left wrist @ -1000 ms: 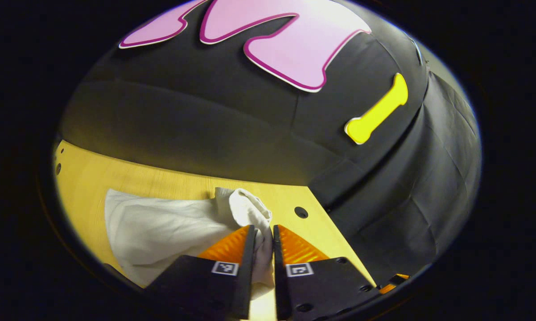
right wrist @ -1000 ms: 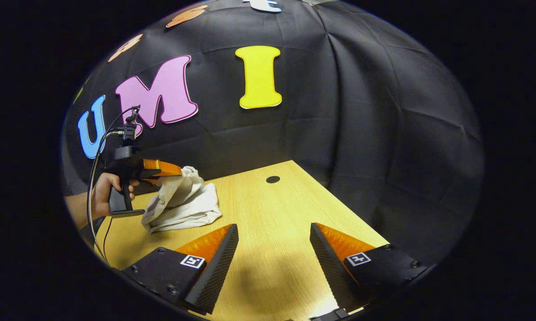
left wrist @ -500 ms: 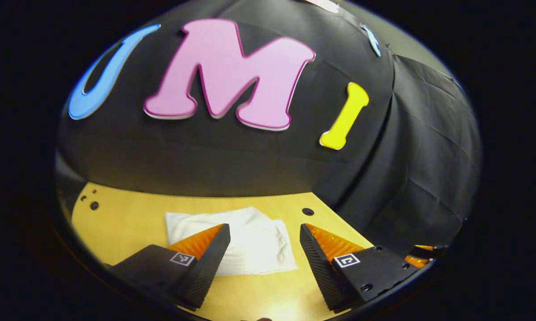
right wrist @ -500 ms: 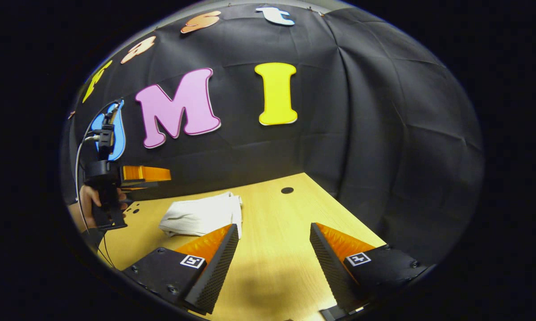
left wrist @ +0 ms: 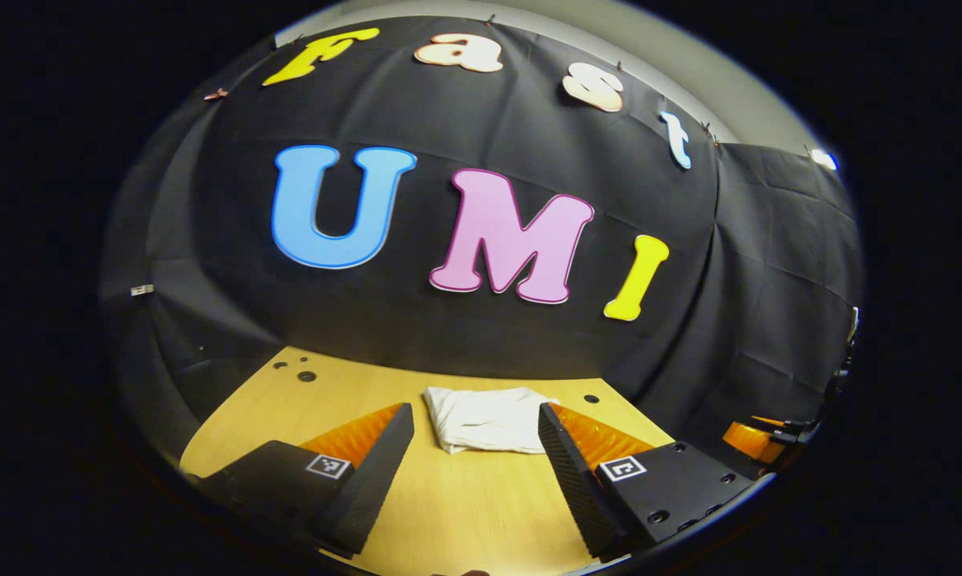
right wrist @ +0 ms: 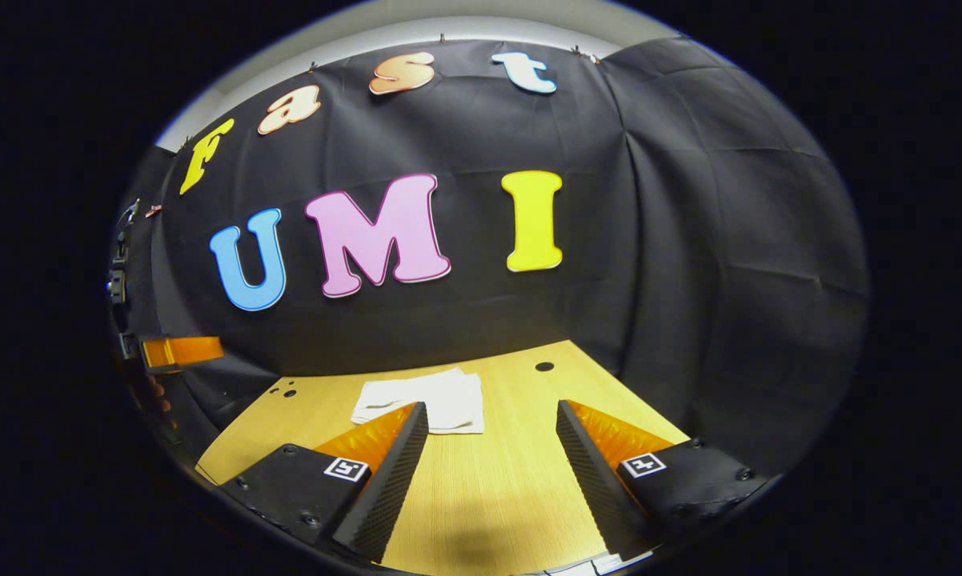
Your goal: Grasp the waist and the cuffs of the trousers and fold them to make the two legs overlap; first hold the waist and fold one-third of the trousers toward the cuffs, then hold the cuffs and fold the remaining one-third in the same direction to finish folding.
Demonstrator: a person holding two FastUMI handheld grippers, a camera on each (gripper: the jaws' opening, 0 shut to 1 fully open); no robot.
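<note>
Fingers of the left hand-held gripper stand spread at the bottom centre of the left gripper view, with nothing between them but bare tabletop. Just above their tips, in the lower middle of the frame, lie the trousers, a small white folded bundle resting flat, its long axis running left to right across the picture. The bundle sits apart from both fingers, straight ahead and toward the back wall. At the lower right edge of that view part of the other gripper peeks in.

The right hand-held gripper is likewise spread wide and holds nothing, low in the right gripper view. Here the trousers lie up and to the left of centre, just beyond the left finger's tip, with a round hole in the tabletop off to their right.

Judging by the compact, layered shape, the folding looks finished. If any tidying were wanted, the left gripper seems better placed, since the bundle lies squarely ahead of it, while the right would have to swing leftward.
</note>
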